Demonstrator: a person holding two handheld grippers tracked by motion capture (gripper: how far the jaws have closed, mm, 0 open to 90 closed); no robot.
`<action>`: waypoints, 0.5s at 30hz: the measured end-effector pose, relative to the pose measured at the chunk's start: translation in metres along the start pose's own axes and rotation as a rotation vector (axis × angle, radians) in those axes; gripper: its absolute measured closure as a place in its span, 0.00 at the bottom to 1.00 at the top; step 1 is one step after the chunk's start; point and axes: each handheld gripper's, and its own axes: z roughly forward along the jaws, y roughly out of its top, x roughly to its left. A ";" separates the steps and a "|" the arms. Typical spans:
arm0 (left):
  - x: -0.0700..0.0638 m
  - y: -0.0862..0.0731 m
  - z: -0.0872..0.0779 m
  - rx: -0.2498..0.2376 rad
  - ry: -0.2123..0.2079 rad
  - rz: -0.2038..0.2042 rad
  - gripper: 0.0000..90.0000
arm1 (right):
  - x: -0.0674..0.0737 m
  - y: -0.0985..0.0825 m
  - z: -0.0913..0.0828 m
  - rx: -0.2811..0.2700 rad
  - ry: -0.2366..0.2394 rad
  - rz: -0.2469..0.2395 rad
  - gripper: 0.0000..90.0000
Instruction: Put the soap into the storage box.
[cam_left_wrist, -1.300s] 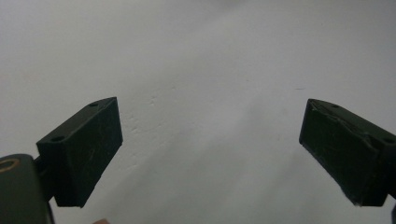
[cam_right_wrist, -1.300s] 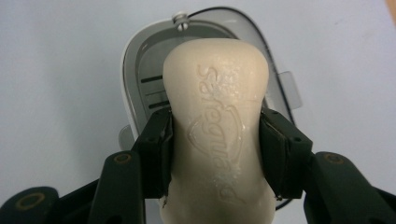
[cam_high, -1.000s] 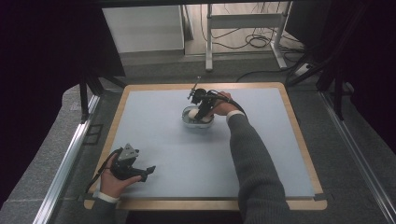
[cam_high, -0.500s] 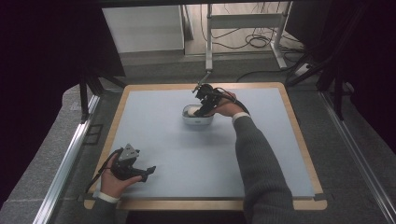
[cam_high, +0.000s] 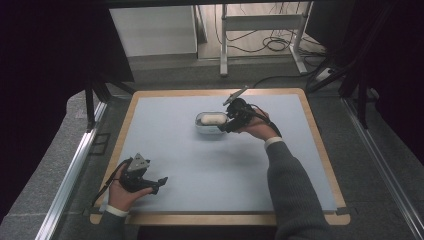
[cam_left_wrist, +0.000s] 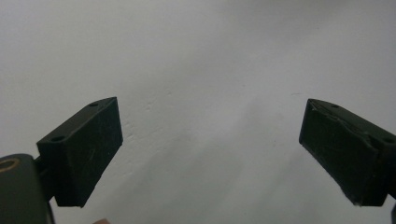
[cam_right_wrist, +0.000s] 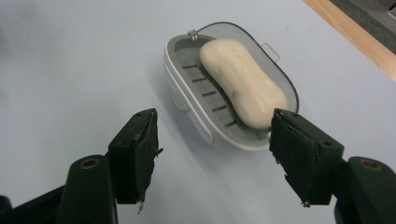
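A cream bar of soap (cam_right_wrist: 243, 88) lies in a white soap dish (cam_right_wrist: 184, 86) with a grey slatted insert, on the pale blue mat (cam_high: 225, 170). The dish (cam_high: 210, 123) sits at the mat's far middle. My right gripper (cam_high: 223, 127) hovers just to its right, pointing at it. Its jaws have just been opening and now stand apart with nothing between them (cam_right_wrist: 212, 154); the dish lies beyond their tips. My left gripper (cam_high: 161, 182) rests near the front left corner, open over bare mat (cam_left_wrist: 210, 149).
A wooden border (cam_high: 320, 145) frames the mat. Dark metal rails (cam_high: 75, 170) run along both sides of the table. Behind the table are a white panel (cam_high: 155, 30) and loose cables (cam_high: 280, 45) on the floor.
The right gripper drew back to the right from over the dish, and its jaws spread apart. The soap stays in the dish. The left hand kept still.
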 end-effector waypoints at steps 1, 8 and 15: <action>0.000 0.001 0.000 -0.001 -0.001 -0.001 0.07 | 0.000 -0.003 -0.003 -0.003 -0.004 0.005 0.36; 0.002 0.006 -0.001 -0.011 0.008 0.008 0.07 | -0.001 -0.029 -0.020 -0.021 -0.010 0.033 0.35; 0.007 0.005 -0.001 -0.030 0.008 -0.009 0.07 | 0.007 -0.065 -0.035 -0.053 -0.059 0.092 0.34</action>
